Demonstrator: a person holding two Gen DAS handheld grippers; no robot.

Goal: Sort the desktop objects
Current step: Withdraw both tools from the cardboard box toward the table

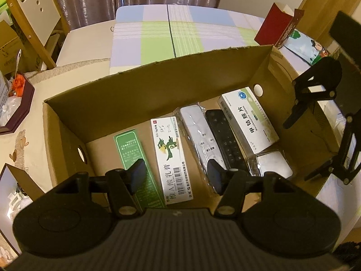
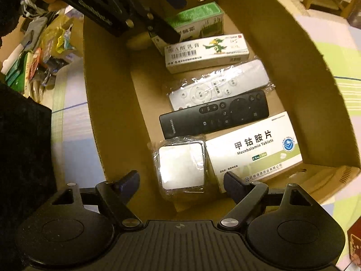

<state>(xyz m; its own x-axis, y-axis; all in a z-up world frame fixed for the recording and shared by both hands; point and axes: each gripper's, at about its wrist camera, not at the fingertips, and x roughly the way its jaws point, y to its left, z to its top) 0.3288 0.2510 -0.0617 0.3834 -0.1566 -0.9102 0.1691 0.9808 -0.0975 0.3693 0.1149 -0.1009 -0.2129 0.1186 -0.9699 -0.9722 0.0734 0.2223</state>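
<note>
Six items lie side by side in the cardboard box, mid-frame: green box, bird-print box, white remote, black remote, tablet box, wrapped square. Both the left hand-held gripper and the right hand-held gripper hang spread and empty. If lifting away, rise straight, clear of the box walls.

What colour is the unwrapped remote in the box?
Black, with pale button markings. It shows best in the right wrist view, lying between the wrapped white remote and the tablet box.

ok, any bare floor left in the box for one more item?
Yes: a strip of cardboard box floor between its wall and the ends of the black remote and wrapped white remote. The rest is packed side by side, green box to Mecobalamin box.
</note>
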